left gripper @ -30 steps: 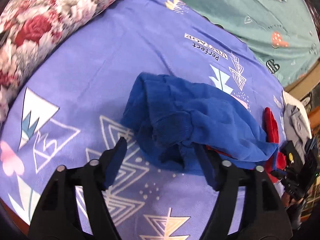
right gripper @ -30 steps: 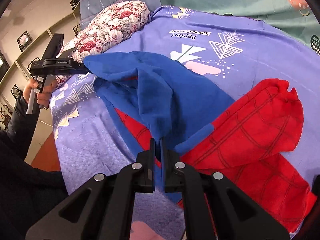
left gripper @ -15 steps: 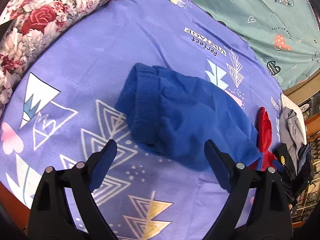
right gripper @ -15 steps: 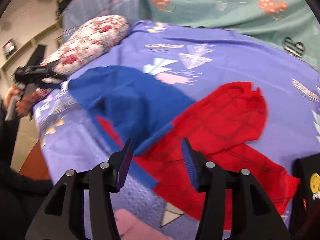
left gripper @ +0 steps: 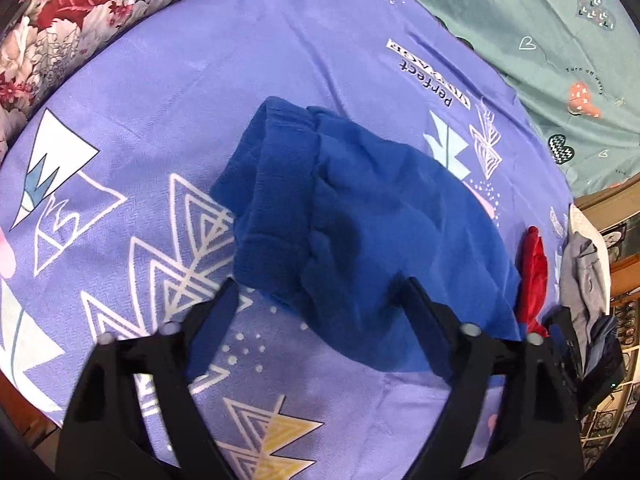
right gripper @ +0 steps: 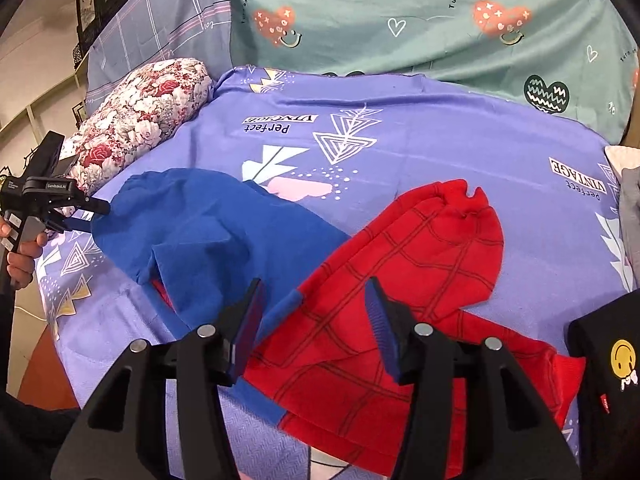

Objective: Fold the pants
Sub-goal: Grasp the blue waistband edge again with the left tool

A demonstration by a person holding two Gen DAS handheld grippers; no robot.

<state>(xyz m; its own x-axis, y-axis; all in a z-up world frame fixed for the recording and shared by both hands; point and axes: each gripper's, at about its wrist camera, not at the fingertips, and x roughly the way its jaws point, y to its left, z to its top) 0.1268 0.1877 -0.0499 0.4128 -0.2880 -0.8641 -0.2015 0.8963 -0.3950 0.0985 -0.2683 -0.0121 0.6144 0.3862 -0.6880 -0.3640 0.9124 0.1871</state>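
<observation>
On the purple bedsheet (right gripper: 440, 148), pants (right gripper: 248, 240) lie blue-over-red (red mostly hidden leftward); left gripper (left gripper: 316, 300) and right gripper (right gripper: 316, 300) gape, empty.

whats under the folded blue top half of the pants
Under the blue fleece waist section, a sliver of red lining shows at its near edge, and the red web-patterned legs run out beside it. The purple printed bedsheet lies beneath; the rest is covered.

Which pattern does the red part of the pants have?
Dark grid lines, like a web, on the red part of the pants; right wrist view shows it best.
</observation>
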